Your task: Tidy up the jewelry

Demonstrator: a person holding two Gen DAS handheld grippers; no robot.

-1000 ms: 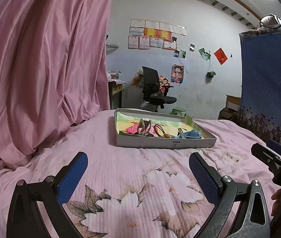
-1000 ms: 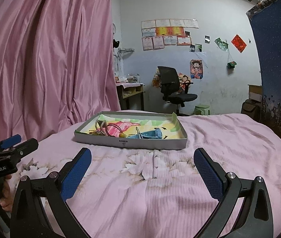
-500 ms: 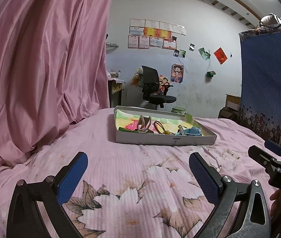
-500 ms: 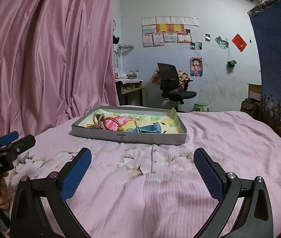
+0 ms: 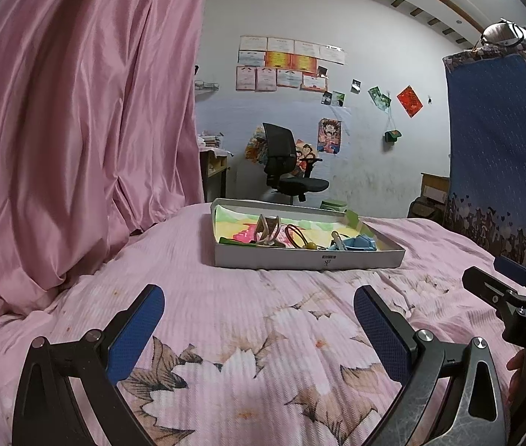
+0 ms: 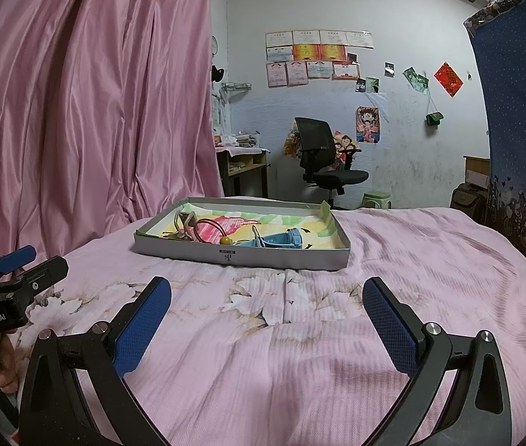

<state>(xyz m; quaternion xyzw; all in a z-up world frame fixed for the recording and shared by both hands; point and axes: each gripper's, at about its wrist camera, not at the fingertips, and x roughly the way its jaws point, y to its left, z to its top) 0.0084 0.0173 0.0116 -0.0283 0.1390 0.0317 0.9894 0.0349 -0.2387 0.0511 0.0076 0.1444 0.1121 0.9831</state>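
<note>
Tongs, left (image 5: 259,325) and right (image 6: 266,317), both spread and empty, have closed in on the cardboard tray (image 6: 240,256) on the bed (image 6: 411,260); inside it lie a red hair tie (image 6: 209,228), a blue clip (image 6: 281,241) and a beige claw clip (image 6: 183,223).

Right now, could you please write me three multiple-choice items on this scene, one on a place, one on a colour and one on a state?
1. Where does the tray sit?
A. on the bedspread
B. on the office chair
C. on the desk

2. What colour are the pads on the right gripper?
A. red
B. blue
C. green

3. How does the left gripper stand?
A. shut on a hair tie
B. shut, empty
C. open, empty

Key: 1 A, it lies on the floral cover; 2 B, both pads show blue; 3 C, only bedspread shows between the wide-apart fingers.
</note>
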